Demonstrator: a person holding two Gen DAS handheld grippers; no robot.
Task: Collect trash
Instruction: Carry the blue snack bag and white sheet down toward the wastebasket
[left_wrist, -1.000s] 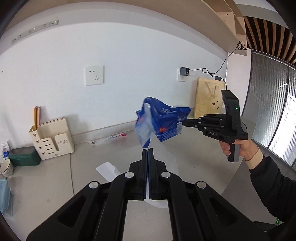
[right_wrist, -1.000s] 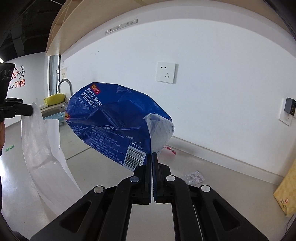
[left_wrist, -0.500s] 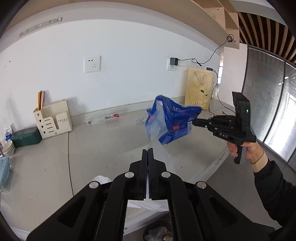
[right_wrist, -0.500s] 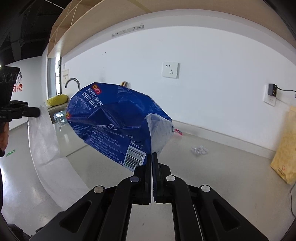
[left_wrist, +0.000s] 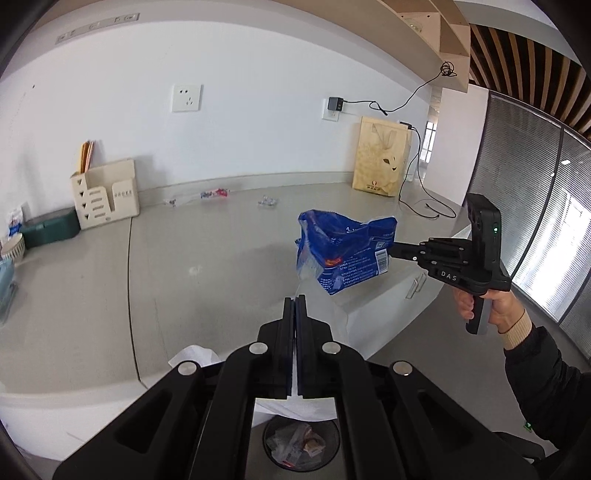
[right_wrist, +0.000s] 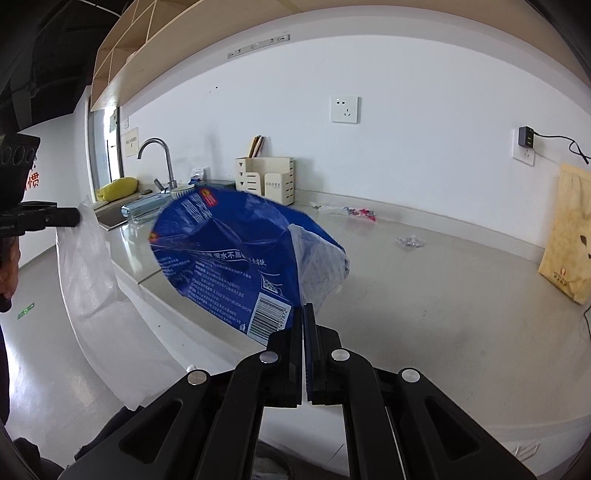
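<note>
My right gripper (right_wrist: 303, 308) is shut on a crumpled blue plastic package (right_wrist: 236, 258) and holds it in the air over the counter's front edge; it also shows in the left wrist view (left_wrist: 343, 254), held by the right gripper (left_wrist: 393, 249). My left gripper (left_wrist: 295, 301) is shut on a thin clear plastic sheet (right_wrist: 92, 280) that hangs down from it; the left gripper also shows in the right wrist view (right_wrist: 75, 217). A round trash bin (left_wrist: 301, 445) with scraps in it stands on the floor below my left gripper.
On the grey counter (left_wrist: 203, 258) lie a pink wrapper (left_wrist: 214, 193) and a clear blister pack (left_wrist: 267, 200) near the wall. A beige holder (left_wrist: 105, 194), a green box (left_wrist: 50, 227), a yellow bag (left_wrist: 382, 162) and a sink tap (right_wrist: 159, 162) stand around.
Both grippers have pulled back and down from the counter. The blue package has dropped lower toward the counter edge, and the trash bin has come into the left wrist view.
</note>
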